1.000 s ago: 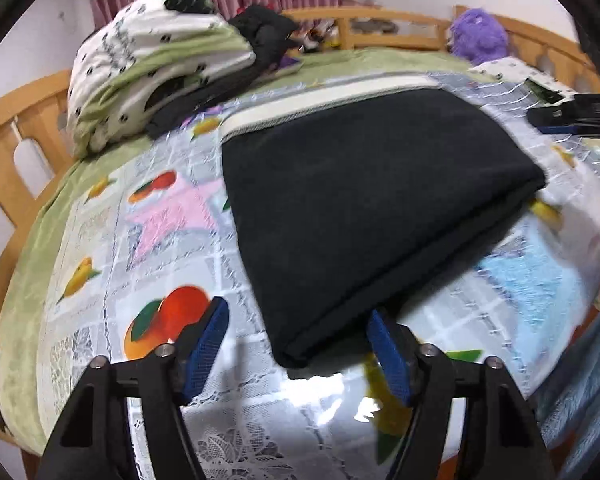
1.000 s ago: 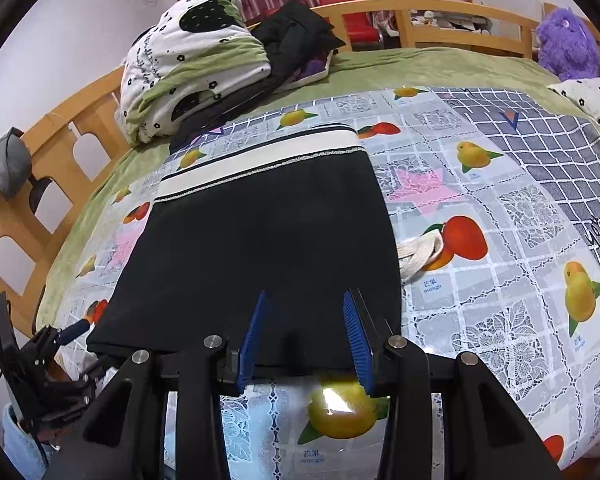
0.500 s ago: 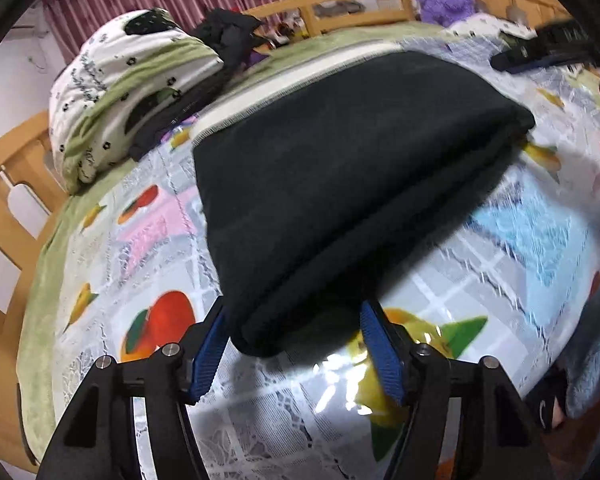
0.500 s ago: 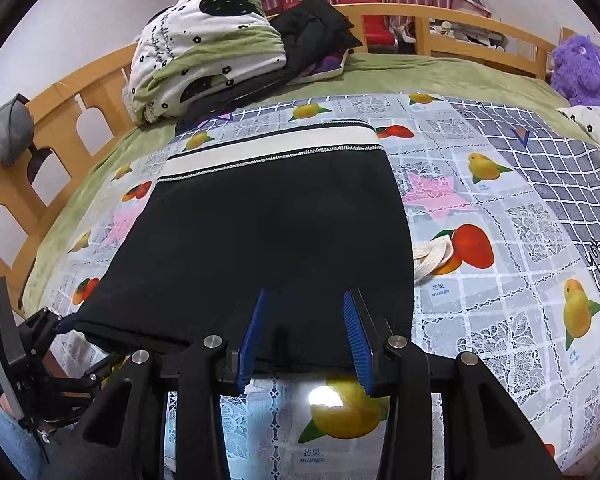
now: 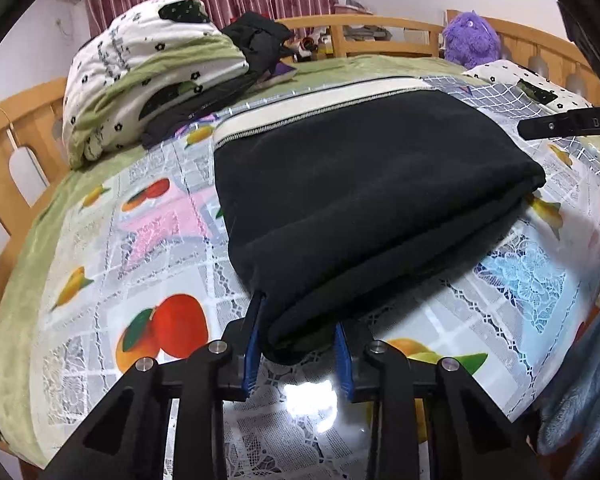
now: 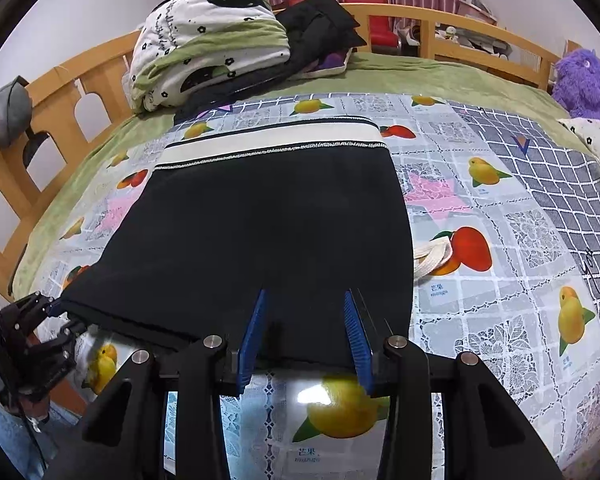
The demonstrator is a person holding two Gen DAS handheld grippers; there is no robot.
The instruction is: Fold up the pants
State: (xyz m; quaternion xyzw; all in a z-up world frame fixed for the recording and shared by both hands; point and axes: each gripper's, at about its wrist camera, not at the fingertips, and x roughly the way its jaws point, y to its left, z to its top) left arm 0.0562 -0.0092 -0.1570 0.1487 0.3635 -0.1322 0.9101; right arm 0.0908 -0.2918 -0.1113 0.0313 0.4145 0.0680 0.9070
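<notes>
The black pants [image 5: 360,192] lie folded into a rectangle on the fruit-print cloth, with the white waistband [image 5: 320,104] at the far end. My left gripper [image 5: 298,334] has its blue pads on either side of the near left corner of the fold, closed in on it. In the right wrist view the pants [image 6: 260,232] fill the middle. My right gripper [image 6: 306,328] straddles the near folded edge with its jaws apart. The left gripper [image 6: 60,316] shows at the pants' left corner there.
A rolled white and green quilt [image 5: 148,72] and dark clothes [image 5: 260,40] are piled at the bed's head. A purple plush toy [image 6: 584,80] sits at the far right. Wooden rails [image 6: 80,96] ring the bed. A cream strap [image 6: 430,256] lies right of the pants.
My left gripper has moved forward onto the pants' near corner and its jaws have narrowed around it. My right gripper has stayed at the near edge with little change.
</notes>
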